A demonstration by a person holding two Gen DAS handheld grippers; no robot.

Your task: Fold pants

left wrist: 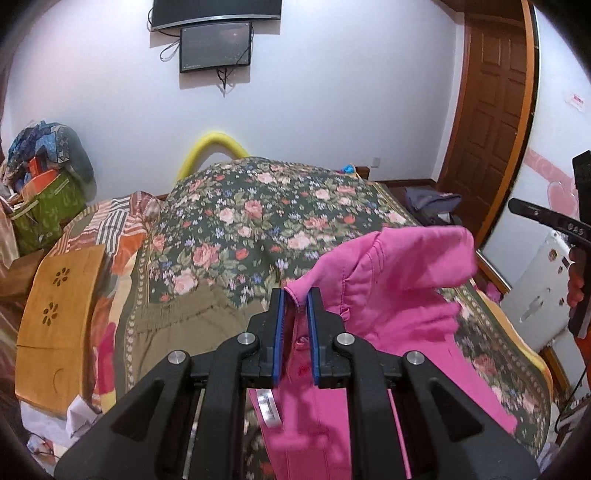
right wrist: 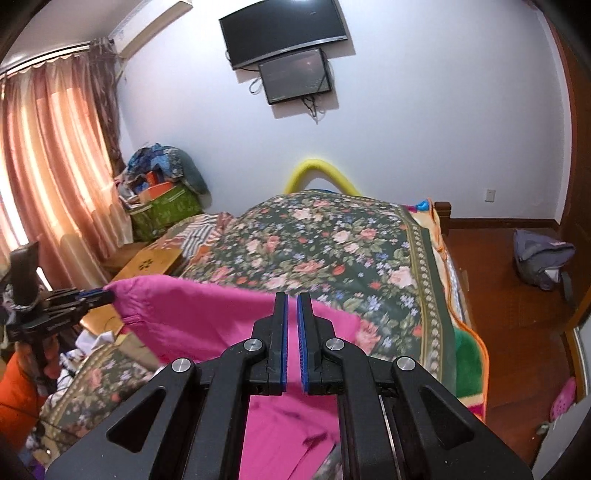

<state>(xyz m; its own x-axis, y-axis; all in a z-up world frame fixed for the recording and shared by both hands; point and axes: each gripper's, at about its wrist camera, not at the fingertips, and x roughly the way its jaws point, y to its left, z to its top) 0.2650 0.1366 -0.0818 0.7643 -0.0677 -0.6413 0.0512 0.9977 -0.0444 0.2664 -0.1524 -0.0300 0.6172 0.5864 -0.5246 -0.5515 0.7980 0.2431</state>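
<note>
The bed [right wrist: 369, 258] fills most of the room, covered by a dark floral quilt [left wrist: 258, 221] with pink roses and a patterned border. White walls stand behind it, and a dark television [right wrist: 284, 29] hangs high on the far wall with a smaller screen [right wrist: 295, 75] just below it, cables dangling. A bent yellow foam tube [left wrist: 214, 142] shows over the far end of the bed. Peach curtains [right wrist: 51, 166] glow along the window side, and a brown wooden door [left wrist: 491, 110] stands on the other side. The floor is reddish wood, with a grey bag [right wrist: 543, 258] lying on it, well apart from the bed.

On the curtain side, a green box heaped with clothes [left wrist: 44, 199] sits in the corner, and a small wooden lap table [left wrist: 62, 295] rests against the bed's edge, near a striped cloth [left wrist: 118, 218].

The pink pants [left wrist: 388, 288] hang lifted above the quilt, stretched between the two tools. The left gripper [left wrist: 295, 295] is clamped on a hem edge of the pants, the fabric pinched between its blue pads. The right gripper [right wrist: 291, 299] is pressed together on the pants' other edge, and the cloth drapes down below both.
</note>
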